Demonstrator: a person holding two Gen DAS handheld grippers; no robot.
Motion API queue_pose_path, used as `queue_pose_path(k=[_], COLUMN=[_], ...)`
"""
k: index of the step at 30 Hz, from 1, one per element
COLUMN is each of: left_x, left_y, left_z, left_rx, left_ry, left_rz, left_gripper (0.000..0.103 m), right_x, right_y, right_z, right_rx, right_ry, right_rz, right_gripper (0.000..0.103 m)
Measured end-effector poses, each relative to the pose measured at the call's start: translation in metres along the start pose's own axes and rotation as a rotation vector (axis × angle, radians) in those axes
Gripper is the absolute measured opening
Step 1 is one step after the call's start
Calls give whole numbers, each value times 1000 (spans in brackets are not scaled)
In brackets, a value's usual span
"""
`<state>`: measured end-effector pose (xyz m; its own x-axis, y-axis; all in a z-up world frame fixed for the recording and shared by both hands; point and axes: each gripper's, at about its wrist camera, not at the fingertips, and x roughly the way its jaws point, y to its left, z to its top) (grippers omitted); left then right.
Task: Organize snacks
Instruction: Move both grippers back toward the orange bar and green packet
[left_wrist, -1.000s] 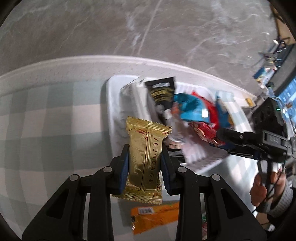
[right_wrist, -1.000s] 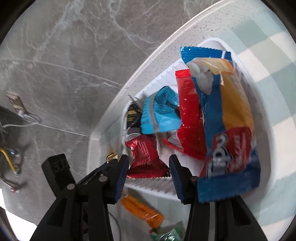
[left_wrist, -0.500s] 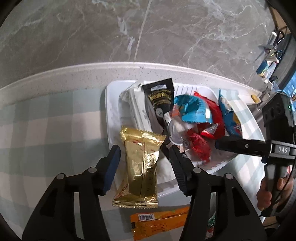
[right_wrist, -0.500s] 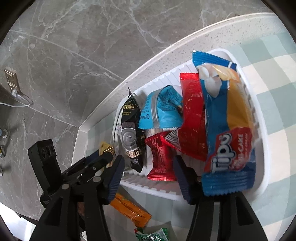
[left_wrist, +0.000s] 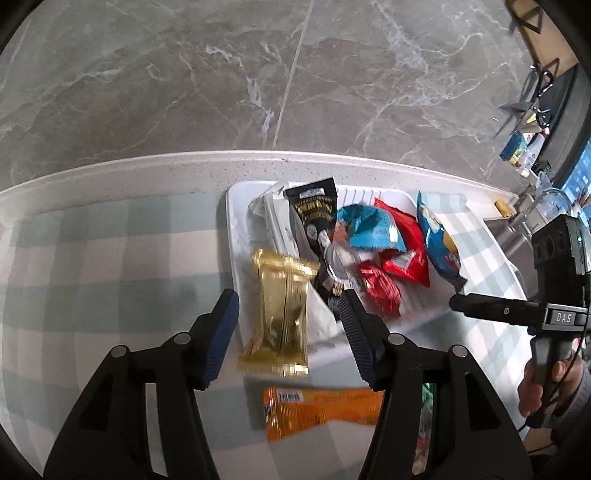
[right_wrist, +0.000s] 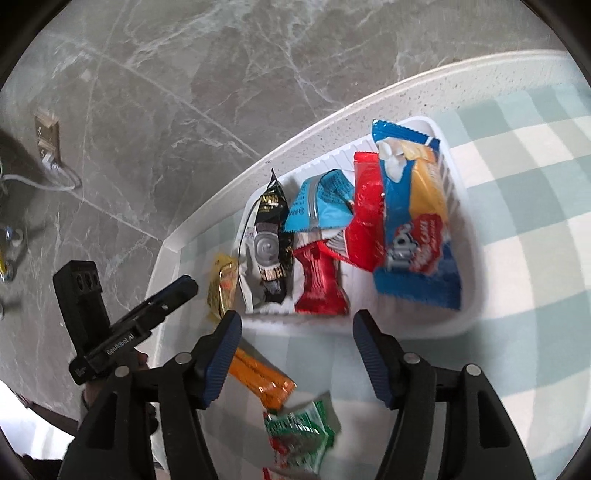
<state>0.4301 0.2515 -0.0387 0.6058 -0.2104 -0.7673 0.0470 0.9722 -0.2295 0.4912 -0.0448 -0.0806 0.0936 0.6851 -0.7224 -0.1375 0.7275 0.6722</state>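
On checked cloth | white tray holds most snacks; gold packet straddles its 7 o'clock rim | left gripper and right gripper both spread, empty | orange packet and green packet remain outside.

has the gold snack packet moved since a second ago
Yes. The gold packet was clamped in the left gripper; now it lies released across the white tray near edge, gripper open around it.
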Motion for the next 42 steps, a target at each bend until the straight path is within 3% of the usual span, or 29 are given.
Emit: queue_pose_path(k=[12,20,30,35,42], left_x=[-25,-29,-25,-19,10], left_y=[-17,-36,-47,-54,-56], left_z=[-56,-68,-72,-73,-78], left_rx=[77,159,203,275,333], left_ry=[48,67,89,113,214], left_rz=[-23,-46,-79,-96,-118], left_gripper=[57,57,57,62,64], right_x=[-28,-29,-5,15,34], right_y=[3,10,56,75,73], right_z=[-48,-80,-106,-116,-126], right_rx=[-78,-165,-343,-471,-603], right_ry=[15,59,128,152,184], right_rz=[-56,-117,-53,-141,-289], right_gripper=[67,68,69,70,70])
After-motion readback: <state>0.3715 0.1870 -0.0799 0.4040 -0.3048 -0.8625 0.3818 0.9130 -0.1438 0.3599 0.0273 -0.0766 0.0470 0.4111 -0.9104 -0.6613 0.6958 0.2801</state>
